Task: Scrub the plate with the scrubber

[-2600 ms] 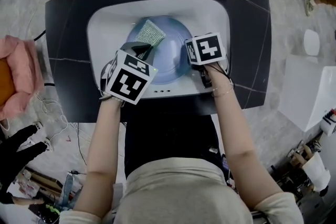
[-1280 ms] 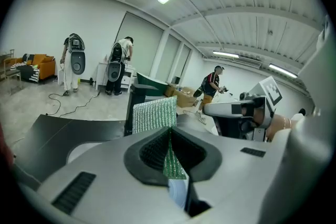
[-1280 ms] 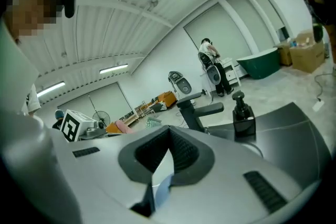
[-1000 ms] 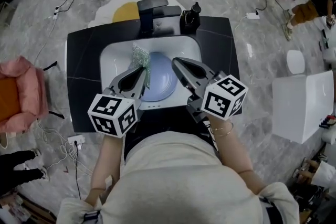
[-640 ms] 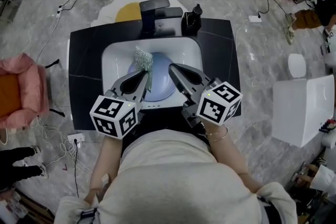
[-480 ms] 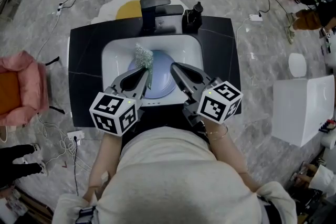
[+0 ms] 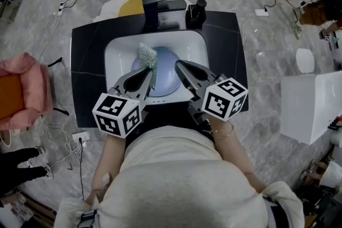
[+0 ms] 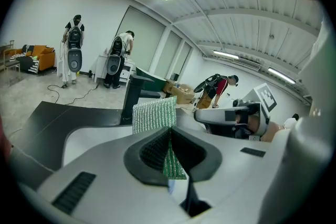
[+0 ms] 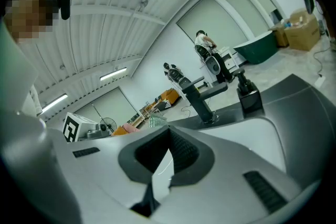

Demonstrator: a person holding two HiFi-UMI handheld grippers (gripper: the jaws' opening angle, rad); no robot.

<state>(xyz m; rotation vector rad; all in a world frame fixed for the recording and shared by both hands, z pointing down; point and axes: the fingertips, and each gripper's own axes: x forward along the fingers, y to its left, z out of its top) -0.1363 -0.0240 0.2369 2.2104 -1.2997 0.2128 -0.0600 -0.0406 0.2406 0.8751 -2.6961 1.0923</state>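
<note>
Scrubber [image 7: 146, 57], a glittering green mesh pad, is sticking up edge-on from the tip of the left tongs [image 7: 150, 70] in the head view, and those tongs are pinching its lower part. A pale blue round plate [image 7: 166, 71] is lying in the white rectangular sink [image 7: 114, 56], ahead of and below both tong tips, with the scrubber over its left edge. Whether pad and plate are touching cannot be told. The right tongs [image 7: 179, 65] are pointing over the plate's right half, just beside the left tongs, with their jaws closed. The sink is sitting in a black desk [image 7: 85, 61]. Beyond the tongs, a black faucet [image 7: 155, 4] and a black pump dispenser [image 7: 196, 10] are standing at the desk's far edge.

In the left gripper view, the left tongs [image 8: 169, 132] are clamping the scrubber [image 8: 154, 115]. Its broad upper part is rising above the dark ribbed pads [image 8: 154, 151] and a corner is hanging below them. The right tongs [image 8: 202, 115] are showing side-on just to the right, and the faucet [image 8: 131, 97] is standing behind the scrubber.

In the right gripper view, the right tongs [image 9: 169, 136] are meeting tip to tip with nothing between them. The faucet [image 9: 202, 96] and dispenser [image 9: 247, 93] are standing ahead. To the left, the scrubber [image 9: 156, 121] is peeking out as a small green patch.
</note>
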